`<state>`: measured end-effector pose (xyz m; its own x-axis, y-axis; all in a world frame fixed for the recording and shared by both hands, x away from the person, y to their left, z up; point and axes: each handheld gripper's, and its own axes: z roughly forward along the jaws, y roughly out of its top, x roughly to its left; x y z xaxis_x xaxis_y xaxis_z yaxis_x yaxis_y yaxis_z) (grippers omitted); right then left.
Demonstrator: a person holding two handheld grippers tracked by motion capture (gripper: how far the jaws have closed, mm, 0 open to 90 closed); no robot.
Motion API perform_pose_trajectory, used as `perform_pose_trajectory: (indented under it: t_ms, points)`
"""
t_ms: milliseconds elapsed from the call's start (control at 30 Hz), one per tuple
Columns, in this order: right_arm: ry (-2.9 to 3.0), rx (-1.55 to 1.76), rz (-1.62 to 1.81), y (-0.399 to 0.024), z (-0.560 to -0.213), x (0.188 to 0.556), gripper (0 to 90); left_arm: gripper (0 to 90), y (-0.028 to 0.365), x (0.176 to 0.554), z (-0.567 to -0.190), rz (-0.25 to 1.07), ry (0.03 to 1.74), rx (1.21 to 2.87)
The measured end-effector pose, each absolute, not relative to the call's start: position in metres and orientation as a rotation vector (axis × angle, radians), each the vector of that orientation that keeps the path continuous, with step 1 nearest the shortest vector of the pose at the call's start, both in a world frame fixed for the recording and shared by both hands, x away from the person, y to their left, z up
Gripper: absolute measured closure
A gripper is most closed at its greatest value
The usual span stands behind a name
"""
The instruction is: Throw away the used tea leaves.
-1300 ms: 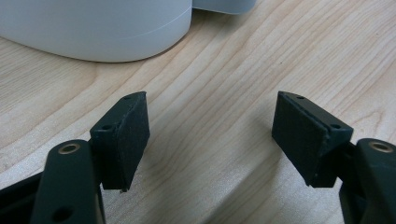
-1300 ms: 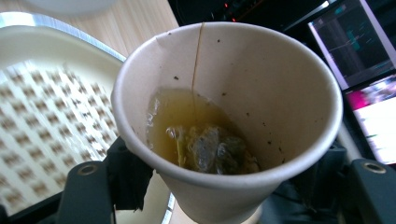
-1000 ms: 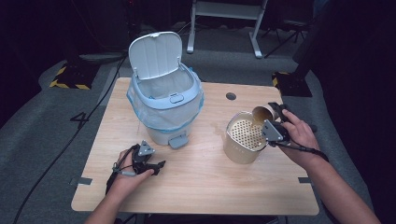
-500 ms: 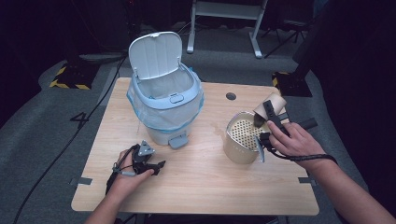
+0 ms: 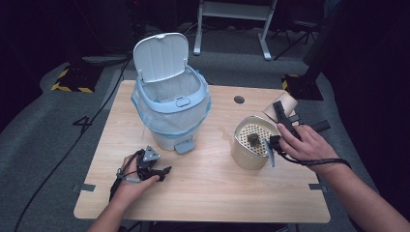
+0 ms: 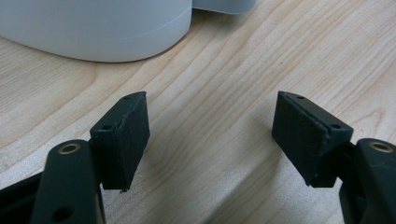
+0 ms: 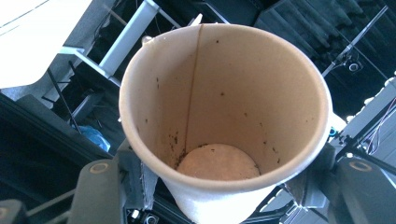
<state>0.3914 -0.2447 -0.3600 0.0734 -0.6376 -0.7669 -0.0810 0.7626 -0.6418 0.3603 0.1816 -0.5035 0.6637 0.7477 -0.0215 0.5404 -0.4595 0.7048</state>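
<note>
The right gripper (image 5: 282,115) holds a paper cup (image 7: 224,116), its jaws closed on the cup's sides near the base; in the right gripper view the cup is nearly empty, with only dark specks on the wall and bottom. In the high view the cup (image 5: 278,105) is tipped on its side near the worktop's right edge, just behind the strainer pot (image 5: 251,143), where a dark lump (image 5: 252,139) lies on the perforated insert. The step in hand looks like dumping the cup's dregs into the pot. To do it well, keep the mouth over the insert, not over its rim, and hold the squeeze gentle: thin paper buckles and may slip. A small shake would free the clinging specks. Next, the cup probably goes to the bin (image 5: 170,116), which stands open toward the worktop's back left; carry it mouth-up to avoid drips. The left gripper (image 5: 147,166) rests near the front left edge, jaws open and empty over bare wood (image 6: 219,93).
</note>
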Motion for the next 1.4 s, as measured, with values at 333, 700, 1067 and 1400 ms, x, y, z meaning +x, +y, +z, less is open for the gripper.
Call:
perform_pose_trajectory:
  t_ms: [333,700,1067,1400]
  points:
    - [1.729,-0.321,-0.043,-0.260,-0.341,0.401,36.3,27.8,0.182,0.360,-0.503,0.380,0.990,2.178]
    - [2.039,0.327,0.771,-0.305,-0.331,0.426,35.3,27.8,0.182,0.360,-0.503,0.380,0.990,2.178]
    - [2.181,0.752,1.244,-0.323,-0.336,0.435,34.0,26.2,0.181,0.362,-0.504,0.370,0.988,2.176]
    - [2.278,0.944,1.448,-0.329,-0.333,0.440,33.7,25.5,0.180,0.363,-0.504,0.365,0.985,2.182]
